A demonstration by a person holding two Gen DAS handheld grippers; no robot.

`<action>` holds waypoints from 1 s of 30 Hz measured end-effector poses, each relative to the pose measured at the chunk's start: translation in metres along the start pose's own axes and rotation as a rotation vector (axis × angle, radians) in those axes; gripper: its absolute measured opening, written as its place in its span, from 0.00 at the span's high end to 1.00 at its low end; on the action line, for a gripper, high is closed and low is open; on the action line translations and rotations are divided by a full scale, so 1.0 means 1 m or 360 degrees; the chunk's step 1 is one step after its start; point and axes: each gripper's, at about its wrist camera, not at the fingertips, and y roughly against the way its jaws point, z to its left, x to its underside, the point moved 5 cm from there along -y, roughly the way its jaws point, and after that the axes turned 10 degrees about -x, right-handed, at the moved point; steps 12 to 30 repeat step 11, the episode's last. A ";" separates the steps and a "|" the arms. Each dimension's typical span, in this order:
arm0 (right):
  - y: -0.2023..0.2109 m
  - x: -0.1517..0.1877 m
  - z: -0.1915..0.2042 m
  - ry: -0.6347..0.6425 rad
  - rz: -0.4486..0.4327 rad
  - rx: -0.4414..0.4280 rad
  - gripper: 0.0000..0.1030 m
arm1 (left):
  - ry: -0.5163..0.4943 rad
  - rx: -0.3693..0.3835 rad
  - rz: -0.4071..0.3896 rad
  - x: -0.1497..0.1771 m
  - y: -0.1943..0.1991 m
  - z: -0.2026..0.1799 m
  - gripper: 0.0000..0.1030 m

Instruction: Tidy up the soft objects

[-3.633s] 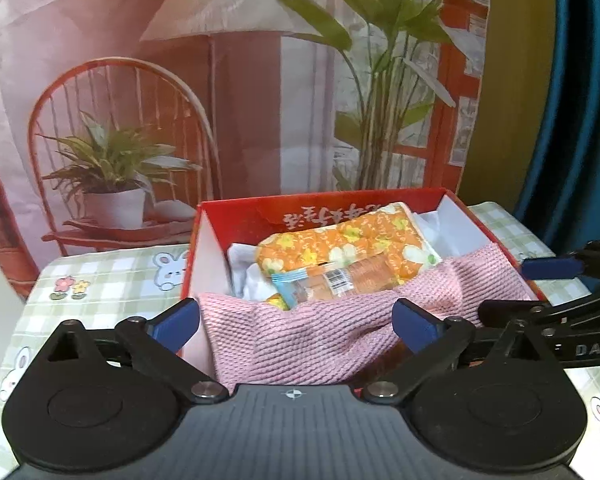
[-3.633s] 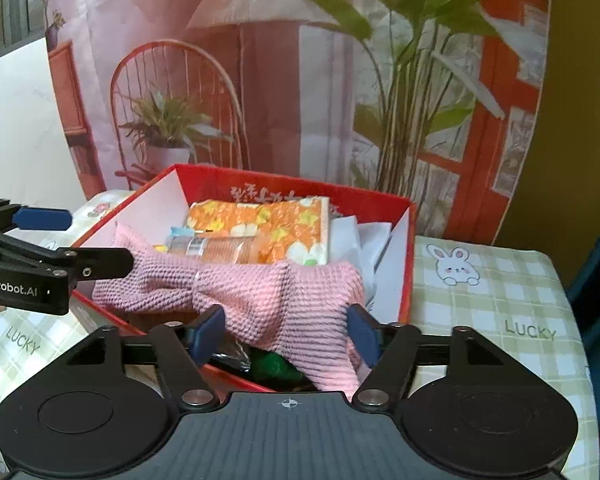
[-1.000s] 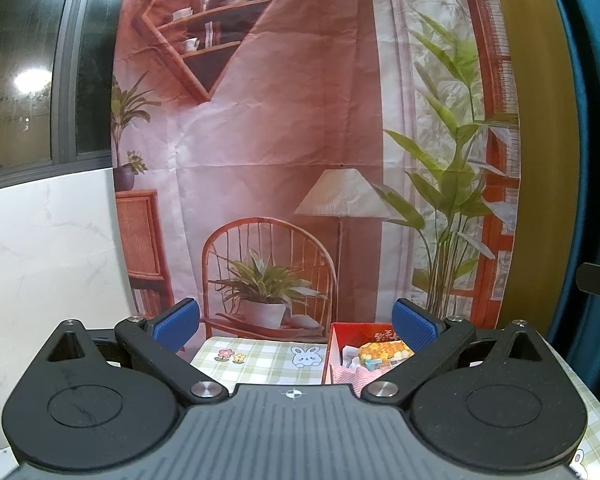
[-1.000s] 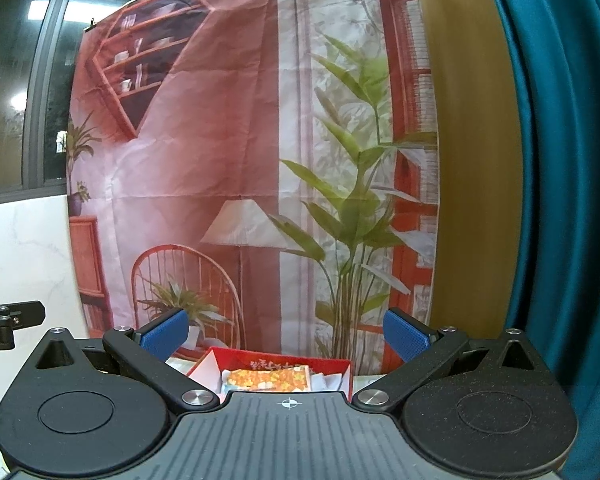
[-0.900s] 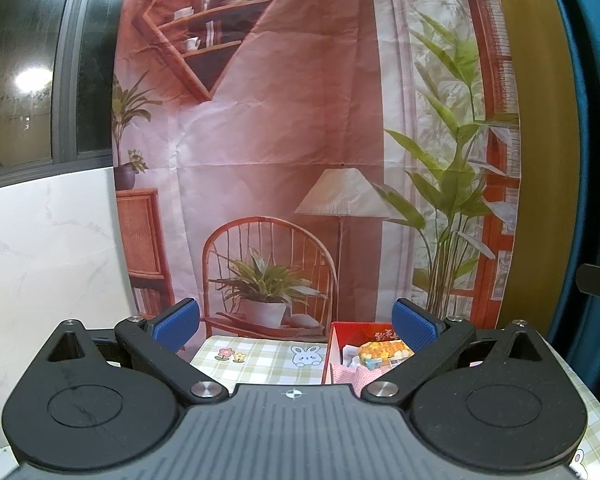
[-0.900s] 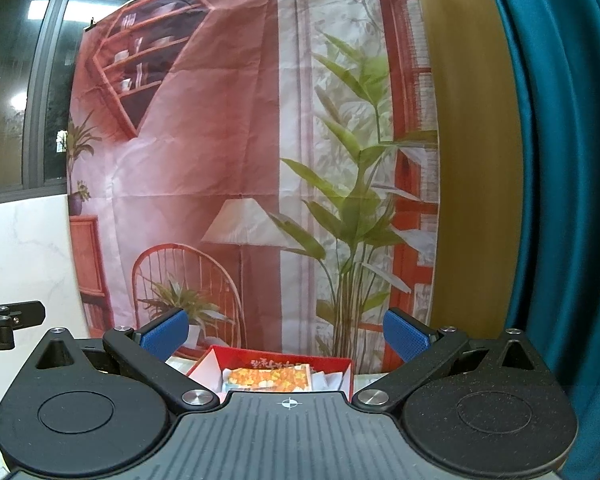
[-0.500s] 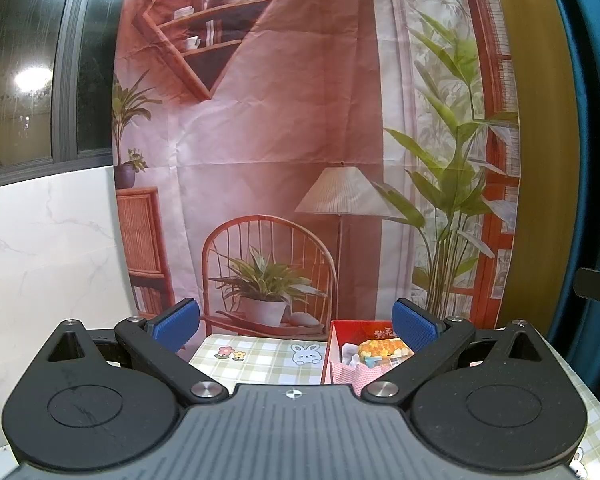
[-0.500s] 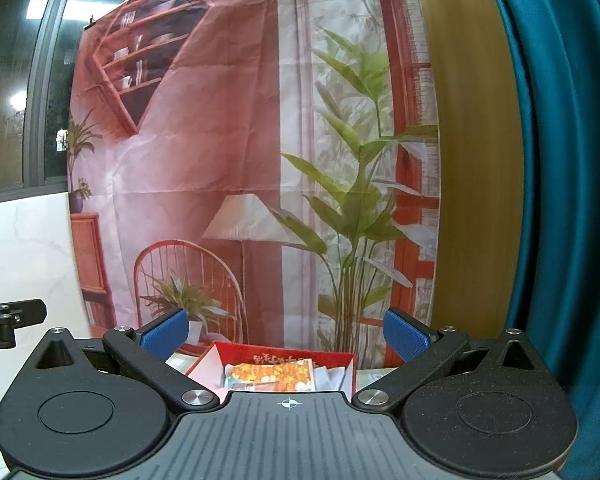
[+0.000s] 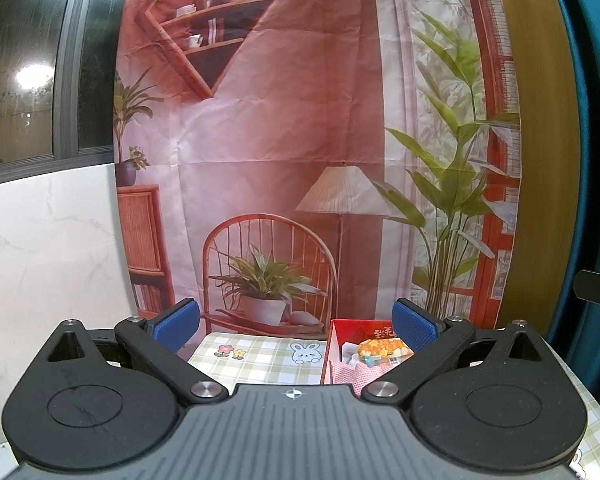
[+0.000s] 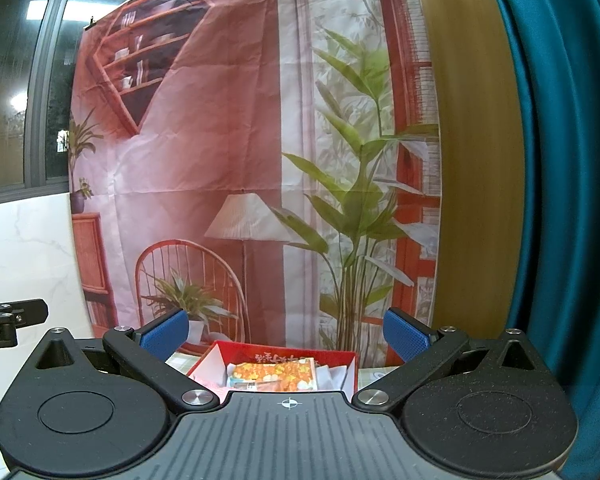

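Left wrist view now has the red box [image 9: 342,334] small and far off at the right of the checked table [image 9: 260,354], where a few seconds back it filled the lower frame with the pink knitted cloth [image 9: 350,372] right at my fingertips; over the last second the picture has barely shifted. I read that as both tools pulled back and raised after the packing, so the sorting looks done or nearly so. My left gripper [image 9: 296,322] stands wide apart with nothing between its blue pads [image 9: 176,320], and the right gripper [image 10: 286,328] is equally spread and empty. The soft things sit inside the box: the orange flowered bundle [image 10: 276,374] on top, white paper behind it, the pink cloth draped over the near wall. The left view alone shows the bare tablecloth with its rabbit and flower prints to the left of the box, and no loose item lies on the strip I can see. The right view alone looks straight into the box from the front and catches the left tool's arm at its left edge. The near table is hidden behind both gripper bodies, so I cannot rule out something left there.
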 end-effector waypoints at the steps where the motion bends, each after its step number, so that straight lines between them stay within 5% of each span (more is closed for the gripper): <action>1: 0.000 0.001 0.001 0.0000 -0.0001 0.0001 0.00 | 0.0000 -0.0001 0.0001 0.000 0.000 0.000 0.00; 30: 0.000 0.002 0.002 -0.0001 0.0002 -0.0002 0.00 | 0.0005 -0.0002 -0.0007 -0.001 0.002 -0.001 0.00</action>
